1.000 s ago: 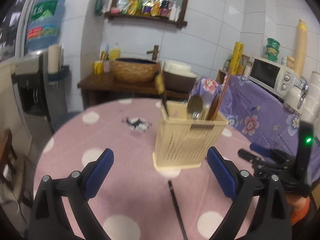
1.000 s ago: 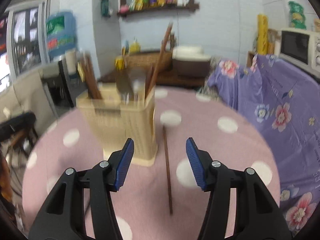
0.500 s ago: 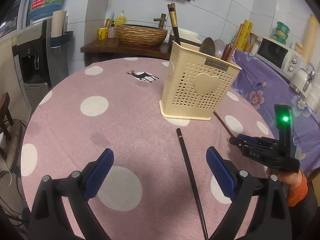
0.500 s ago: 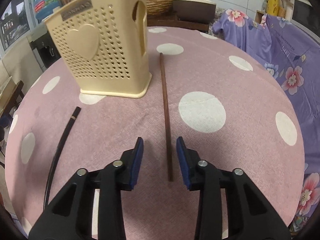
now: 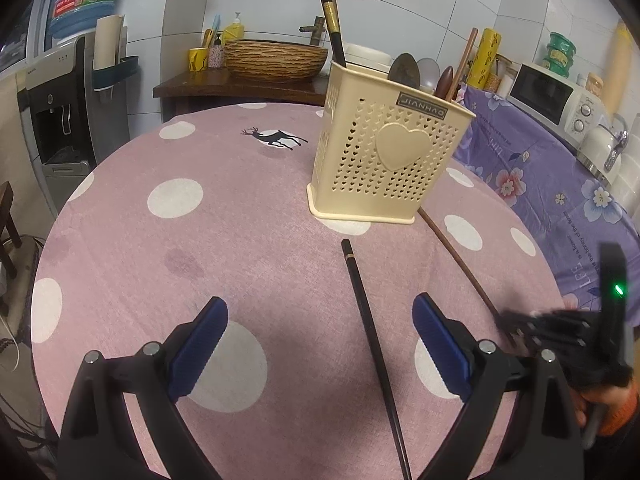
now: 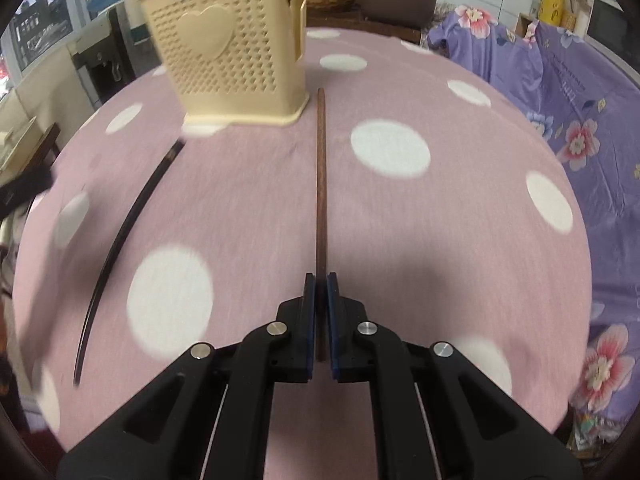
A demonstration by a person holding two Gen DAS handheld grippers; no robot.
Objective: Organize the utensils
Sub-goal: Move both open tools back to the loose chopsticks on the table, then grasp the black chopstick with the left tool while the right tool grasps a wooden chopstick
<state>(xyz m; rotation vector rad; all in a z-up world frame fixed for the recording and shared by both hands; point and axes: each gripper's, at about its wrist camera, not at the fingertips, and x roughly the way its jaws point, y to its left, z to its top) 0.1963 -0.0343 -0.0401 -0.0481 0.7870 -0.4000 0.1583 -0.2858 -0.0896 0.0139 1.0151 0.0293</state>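
A cream perforated utensil holder [image 5: 386,160] [image 6: 236,48] stands on the pink polka-dot tablecloth, with spoons and chopsticks sticking out of it. A brown chopstick [image 6: 321,184] [image 5: 456,258] lies on the cloth beside the holder. My right gripper [image 6: 321,282] is shut on the near end of this brown chopstick, its blue pads pressing both sides. A black chopstick [image 5: 372,336] [image 6: 120,236] lies on the cloth between the wide-apart fingers of my left gripper [image 5: 320,332], which is open and holds nothing. The right gripper [image 5: 516,326] also shows at the right edge of the left wrist view.
The round table [image 5: 180,248] drops off at its rim on all sides. A purple floral cloth [image 6: 560,92] covers furniture to the right, with a microwave [image 5: 554,98] on it. A water dispenser [image 5: 60,112] stands left, and a wooden side table with a woven basket [image 5: 276,58] behind.
My right gripper came down and closed its pads on the brown chopstick's near end. The left gripper tilted down toward the table and stayed open over the black chopstick.
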